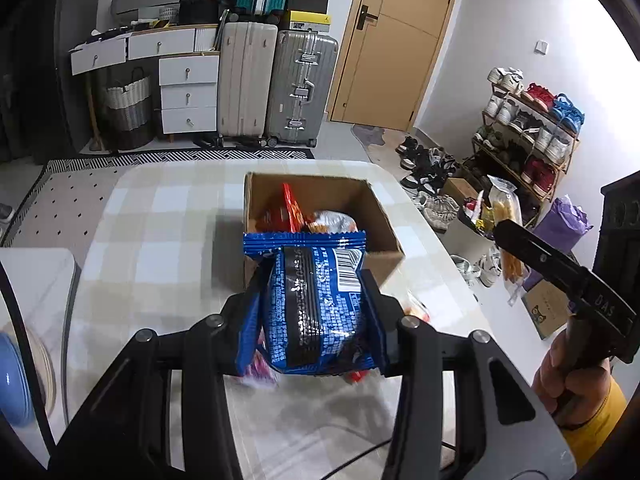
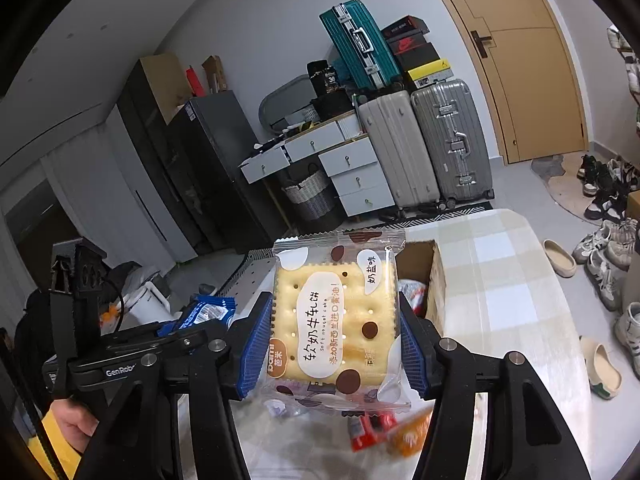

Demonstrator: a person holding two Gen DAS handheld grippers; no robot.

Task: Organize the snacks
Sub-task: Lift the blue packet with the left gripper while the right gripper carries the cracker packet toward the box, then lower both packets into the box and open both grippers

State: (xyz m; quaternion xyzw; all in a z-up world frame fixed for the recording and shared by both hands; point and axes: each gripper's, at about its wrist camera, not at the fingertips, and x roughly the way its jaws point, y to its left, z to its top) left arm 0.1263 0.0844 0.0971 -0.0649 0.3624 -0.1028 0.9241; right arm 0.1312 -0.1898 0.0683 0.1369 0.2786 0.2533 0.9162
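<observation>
left gripper [image 1: 316, 312]: fingers clamped, tilted down | right gripper [image 2: 334, 340]: fingers clamped (both hand-held)

loose packets [image 2: 384, 430] under right gripper [image 2: 336, 340] motion-blurred, blue bowl [image 1: 14, 384] cut by frame edge, box [image 1: 384, 216] contents partly hidden

A table [image 1: 168, 216] with rounded corners, covered in a beige-and-white checked cloth, is seen in both wrist views. An open cardboard box [image 1: 384, 216] is set on it toward the far edge, with red and white snack packets visible inside. Nearer the near edge, loose packets [image 2: 384, 428], red and orange, are left lying on the cloth; they are blurred.
</observation>
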